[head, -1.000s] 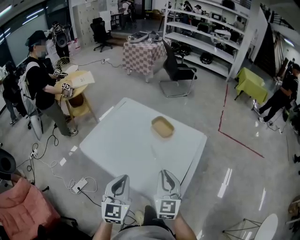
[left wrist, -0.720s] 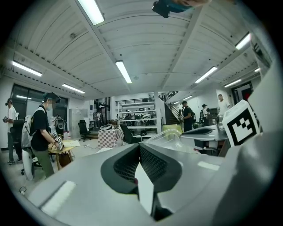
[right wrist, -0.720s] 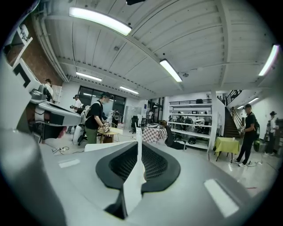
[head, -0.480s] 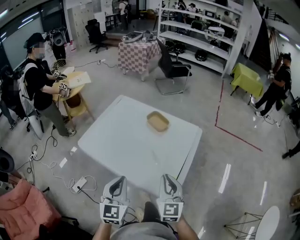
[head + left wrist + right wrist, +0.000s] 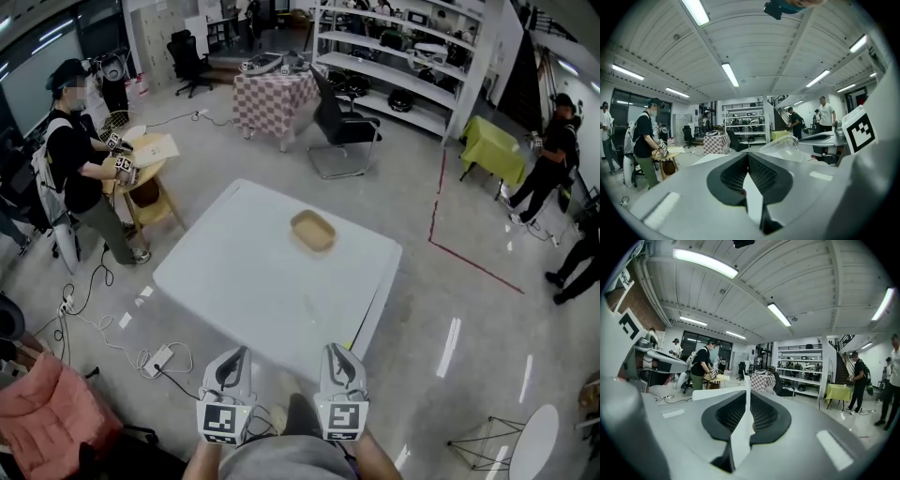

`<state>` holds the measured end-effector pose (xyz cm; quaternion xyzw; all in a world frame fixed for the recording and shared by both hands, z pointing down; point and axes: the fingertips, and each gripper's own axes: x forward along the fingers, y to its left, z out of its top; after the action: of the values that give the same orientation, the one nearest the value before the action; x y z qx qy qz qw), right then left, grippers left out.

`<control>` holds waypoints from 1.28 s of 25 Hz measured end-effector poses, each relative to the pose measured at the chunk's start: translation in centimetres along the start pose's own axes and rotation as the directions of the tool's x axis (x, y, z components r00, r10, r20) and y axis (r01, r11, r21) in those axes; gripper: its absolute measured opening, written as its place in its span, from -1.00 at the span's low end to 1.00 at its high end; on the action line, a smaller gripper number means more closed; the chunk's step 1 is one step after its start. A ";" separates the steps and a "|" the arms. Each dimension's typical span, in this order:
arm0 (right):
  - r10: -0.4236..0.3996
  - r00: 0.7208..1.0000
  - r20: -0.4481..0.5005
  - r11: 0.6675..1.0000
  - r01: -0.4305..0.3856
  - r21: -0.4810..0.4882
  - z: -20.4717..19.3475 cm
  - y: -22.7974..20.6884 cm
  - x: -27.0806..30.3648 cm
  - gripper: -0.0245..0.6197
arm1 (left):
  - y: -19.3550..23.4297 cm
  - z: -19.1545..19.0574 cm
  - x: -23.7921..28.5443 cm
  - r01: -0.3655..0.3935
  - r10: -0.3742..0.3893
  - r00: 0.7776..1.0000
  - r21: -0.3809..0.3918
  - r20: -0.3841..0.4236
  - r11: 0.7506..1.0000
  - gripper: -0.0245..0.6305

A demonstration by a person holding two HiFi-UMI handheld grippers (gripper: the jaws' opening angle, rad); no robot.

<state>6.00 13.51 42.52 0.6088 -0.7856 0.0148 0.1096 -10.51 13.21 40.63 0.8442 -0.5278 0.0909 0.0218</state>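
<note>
You hold the left gripper (image 5: 234,358) and right gripper (image 5: 337,354) side by side close to your body, fingers pressed together on nothing, short of the white counter (image 5: 253,281), so the tan tray (image 5: 312,230), seemingly empty from here, sits well beyond them toward its far side.

We identify a research lab: long white metal shelving racks (image 5: 412,70) at 1 o'clock, a red floor-tape line (image 5: 473,264) at 3, a white square worktable (image 5: 244,281) central, a white power strip (image 5: 157,360) at 8.

Light: bright, even, from ceiling tubes (image 5: 705,262)
Glare: streaks on glossy floor (image 5: 448,349)
Distortion: gripper views fisheye, dark corners
</note>
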 end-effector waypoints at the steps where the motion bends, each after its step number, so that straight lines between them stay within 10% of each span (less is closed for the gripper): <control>1: -0.001 1.000 0.005 1.000 0.001 0.001 0.1 0.1 0.0 -0.82 | 0.1 0.0 0.0 0.001 -0.001 1.000 0.001 0.001 1.000 -0.89; 32: -0.003 1.000 -0.003 1.000 0.003 -0.014 0.3 0.2 0.4 -0.83 | 0.2 -0.2 0.5 0.015 -0.015 1.000 0.004 -0.011 1.000 -0.89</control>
<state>5.67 13.09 42.34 0.6090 -0.7847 0.0101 0.1150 -10.53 12.69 40.91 0.8476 -0.5213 0.0964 0.0238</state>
